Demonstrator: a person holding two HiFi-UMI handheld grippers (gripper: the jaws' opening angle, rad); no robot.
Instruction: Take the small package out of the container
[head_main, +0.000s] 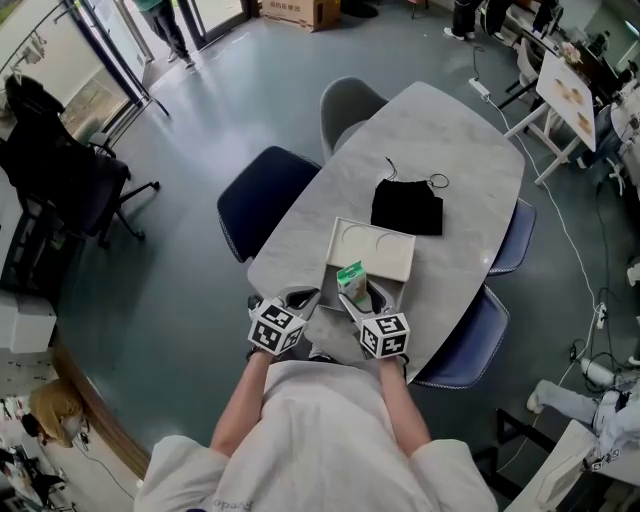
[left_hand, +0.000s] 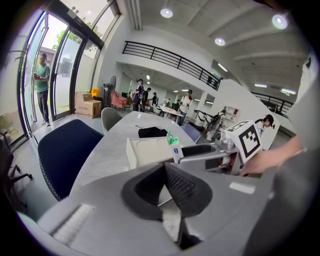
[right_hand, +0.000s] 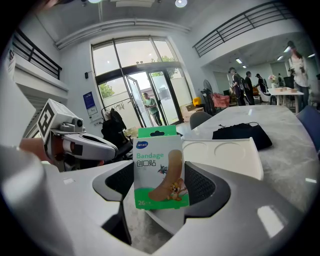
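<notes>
My right tongs (right_hand: 160, 181) clamp an upright green-and-white cardboard bandage box (right_hand: 159, 155), with the white rectangular plastic tray (right_hand: 227, 150) just beyond them. My left tongs (left_hand: 165, 170), alongside, are clenched on nothing.

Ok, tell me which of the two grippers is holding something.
The right gripper: its jaws are shut on the green-and-white bandage package. The left gripper has its jaws together with nothing between them.
</notes>
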